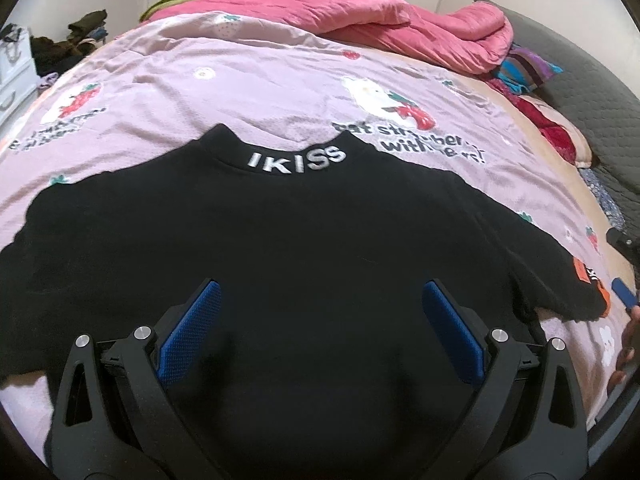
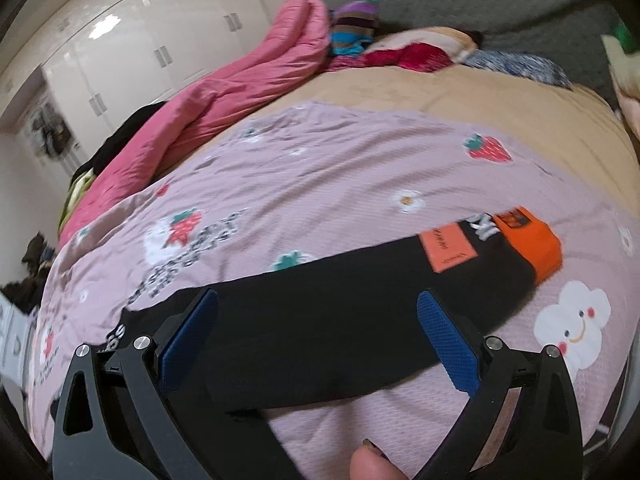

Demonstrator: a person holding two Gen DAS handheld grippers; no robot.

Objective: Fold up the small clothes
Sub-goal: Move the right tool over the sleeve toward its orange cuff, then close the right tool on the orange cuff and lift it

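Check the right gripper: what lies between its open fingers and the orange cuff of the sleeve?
Only the black sleeve itself, lying flat on the pink sheet. In the right wrist view it runs from the right gripper to the orange cuff, past an orange patch.

Readable lettering on the black top and on the pink printed bedsheet

The black knit top (image 1: 304, 248), lying flat on the bed, carries "IKISS" (image 1: 297, 159) in white-grey capitals across its collar; in the right wrist view only the last letters "SS" show by the left finger. Its sleeve towards the sheet's right edge bears an orange rectangular patch (image 2: 447, 251) with small dark writing too fine to read, and white letters beside the orange cuff (image 2: 534, 246) that stay unclear. The pink cotton bedsheet (image 1: 248, 92) has dark printed words beyond the collar, partly legible as "eat strawber… with …rs!" (image 1: 416, 142); a similar print near its left edge is too blurred to read.
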